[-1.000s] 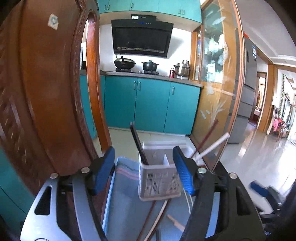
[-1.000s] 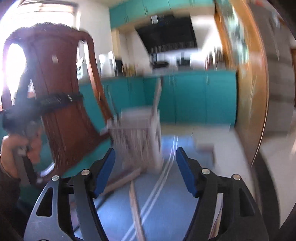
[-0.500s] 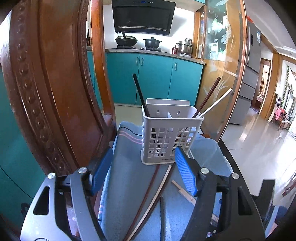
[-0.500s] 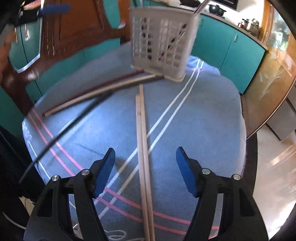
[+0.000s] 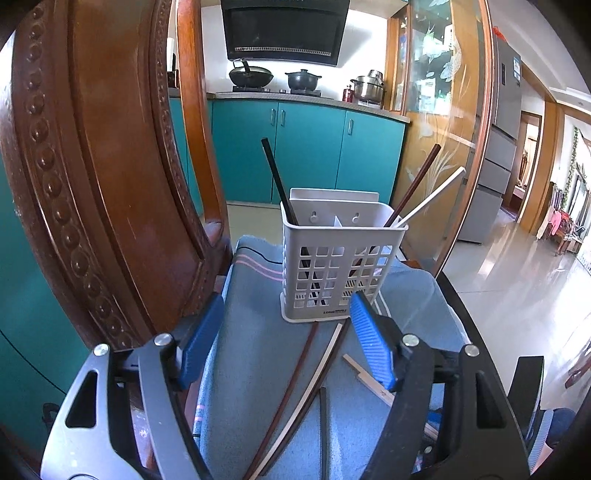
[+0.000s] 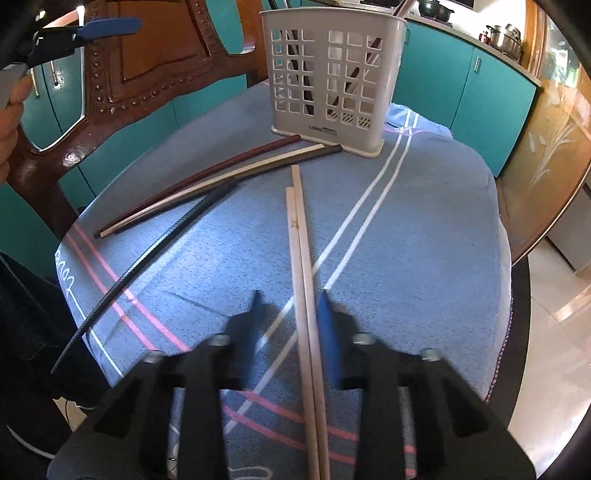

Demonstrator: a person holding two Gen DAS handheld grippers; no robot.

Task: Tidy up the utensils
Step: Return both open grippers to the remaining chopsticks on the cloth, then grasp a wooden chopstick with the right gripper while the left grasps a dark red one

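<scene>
Teal base cabinets [image 5: 310, 147] ran beneath a counter bearing pots [image 5: 303, 79]; a black range hood [image 5: 284, 29] hung on the white wall above; a carved wooden chair [image 5: 92, 166] stood left; a glazed wooden partition [image 5: 443, 110] stood right; pale floor tiles [image 5: 517, 266] reflected daylight.

White perforated plastic caddy [image 6: 334, 70], matt. Pale bare-wood chopsticks [image 6: 301, 254], unfinished look. Blue woven cloth [image 6: 406, 229] is kinda nubbly. Carved chair [image 5: 96, 155] is glossy varnished wood.

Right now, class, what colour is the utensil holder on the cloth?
White, with a grid of square holes: utensil holder, clearest in the right wrist view.
</scene>
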